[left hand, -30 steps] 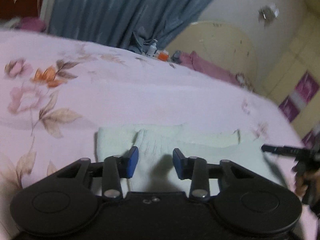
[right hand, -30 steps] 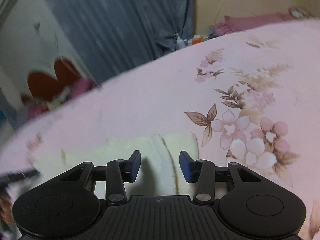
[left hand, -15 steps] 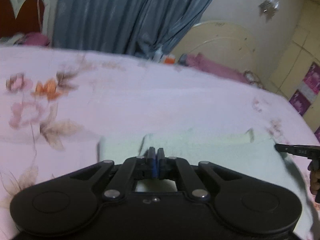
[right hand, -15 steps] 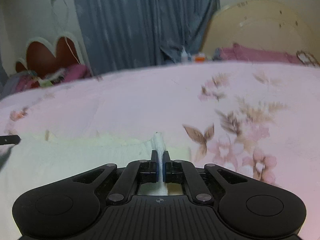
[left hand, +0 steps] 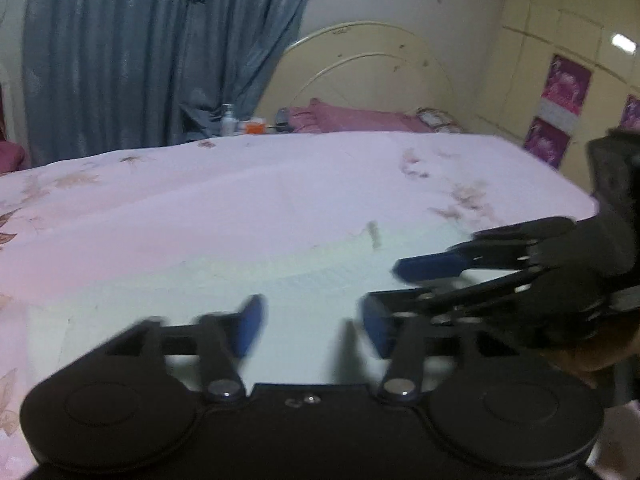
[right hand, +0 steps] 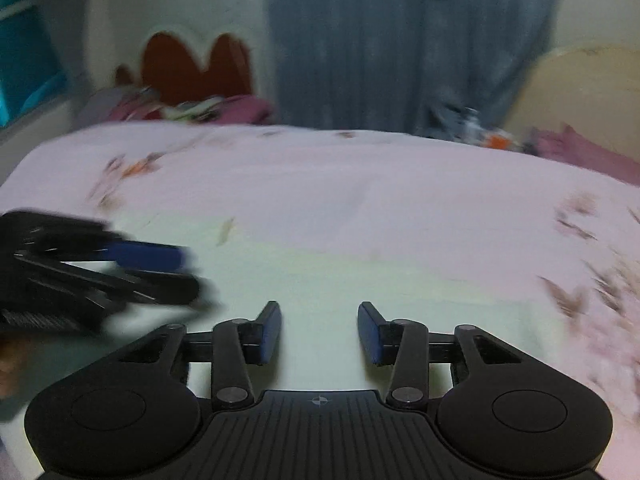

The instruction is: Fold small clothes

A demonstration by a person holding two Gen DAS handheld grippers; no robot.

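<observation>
A pale green garment [left hand: 280, 280] lies flat on the pink floral bedsheet [left hand: 240, 200]. My left gripper [left hand: 312, 326] is open and empty just above the garment. My right gripper [right hand: 319, 332] is open and empty over the same garment [right hand: 340, 280]. The two grippers are close together: the right one shows at the right of the left wrist view [left hand: 400, 280], and the left one shows at the left of the right wrist view [right hand: 188, 276]. Both views are blurred by motion.
A cream headboard [left hand: 372, 76] and pink pillows [left hand: 352, 118] stand at the far end of the bed. A blue curtain [left hand: 160, 48] hangs behind. Small bottles [left hand: 230, 120] sit beside it. A red heart-shaped headboard [right hand: 196, 68] is far left.
Both grippers were shut on folds of the garment half a second ago; now both are open and have let it go. They have swung in toward each other over the cloth.
</observation>
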